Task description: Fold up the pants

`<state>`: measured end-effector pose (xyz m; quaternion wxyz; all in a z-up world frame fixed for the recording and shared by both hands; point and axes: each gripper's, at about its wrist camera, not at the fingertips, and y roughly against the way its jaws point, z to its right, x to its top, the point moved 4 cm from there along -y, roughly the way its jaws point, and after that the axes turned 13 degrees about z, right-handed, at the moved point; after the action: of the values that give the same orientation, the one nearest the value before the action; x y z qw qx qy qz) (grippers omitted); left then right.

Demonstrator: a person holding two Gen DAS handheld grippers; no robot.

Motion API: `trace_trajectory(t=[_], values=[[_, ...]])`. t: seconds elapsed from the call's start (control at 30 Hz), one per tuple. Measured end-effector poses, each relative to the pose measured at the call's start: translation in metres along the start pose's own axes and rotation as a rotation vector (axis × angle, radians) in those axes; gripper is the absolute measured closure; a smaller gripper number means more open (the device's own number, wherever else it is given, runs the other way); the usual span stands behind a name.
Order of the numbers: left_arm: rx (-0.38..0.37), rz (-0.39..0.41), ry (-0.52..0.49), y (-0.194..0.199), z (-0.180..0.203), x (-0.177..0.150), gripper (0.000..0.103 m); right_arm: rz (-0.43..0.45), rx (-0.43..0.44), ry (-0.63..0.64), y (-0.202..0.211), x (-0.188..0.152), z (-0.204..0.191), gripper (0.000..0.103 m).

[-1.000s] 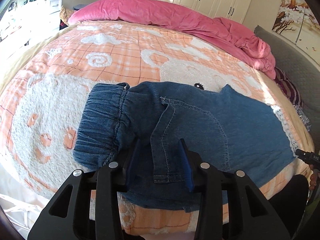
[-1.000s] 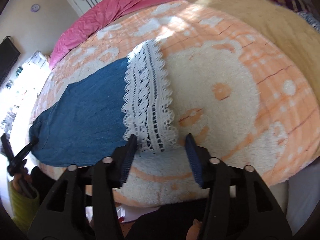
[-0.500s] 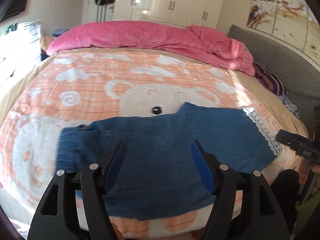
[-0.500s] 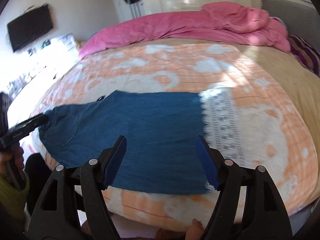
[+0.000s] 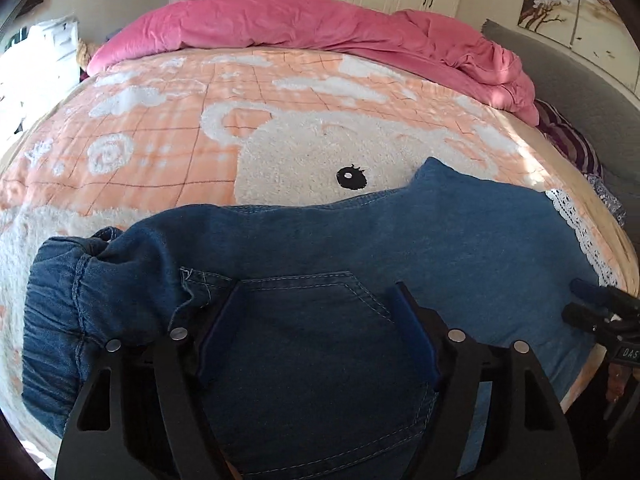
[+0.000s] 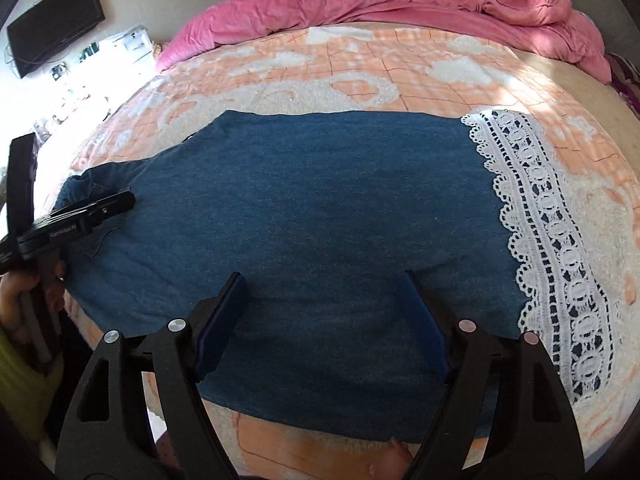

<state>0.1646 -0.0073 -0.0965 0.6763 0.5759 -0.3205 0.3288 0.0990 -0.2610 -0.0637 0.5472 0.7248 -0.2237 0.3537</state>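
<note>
Left wrist view: the left gripper, having let go of the waistband, is opening wider, empty, above the denim pants' back pocket on the bear blanket.

Right wrist view: the right gripper, having released the lace hem, is likewise spreading empty over the leg; the lengthwise fold looks laid.

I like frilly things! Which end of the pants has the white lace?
The leg end on the right, by the right tool. The waistband end is plain gathered denim.

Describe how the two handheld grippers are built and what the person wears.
Each gripper, left gripper and right gripper, has black plastic arms with triangular cutouts, silver rivets and blue padded fingers. White lettering marks the body. A yellow-green sleeve shows.
</note>
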Motion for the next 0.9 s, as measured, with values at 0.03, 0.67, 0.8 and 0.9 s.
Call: trace_trajectory(t=[0.03,0.67,0.8,0.9], values=[[0.01,0.01,-0.018,0.001,0.003,-0.001,0.03,0.005,-0.001,0.0,0.001,0.0,-0.001,0.032],[-0.056,0.075,0.008,0.081,0.036,0.018,0.011,0.275,-0.214,-0.192,0.105,0.026,0.059,0.014],[-0.12,0.077,-0.065,0.076,0.081,0.037,0.009,0.32,-0.253,-0.239,0.126,0.026,0.078,0.01],[-0.157,0.078,-0.132,0.069,0.116,0.049,0.007,0.326,-0.277,-0.283,0.135,0.021,0.095,0.009]])
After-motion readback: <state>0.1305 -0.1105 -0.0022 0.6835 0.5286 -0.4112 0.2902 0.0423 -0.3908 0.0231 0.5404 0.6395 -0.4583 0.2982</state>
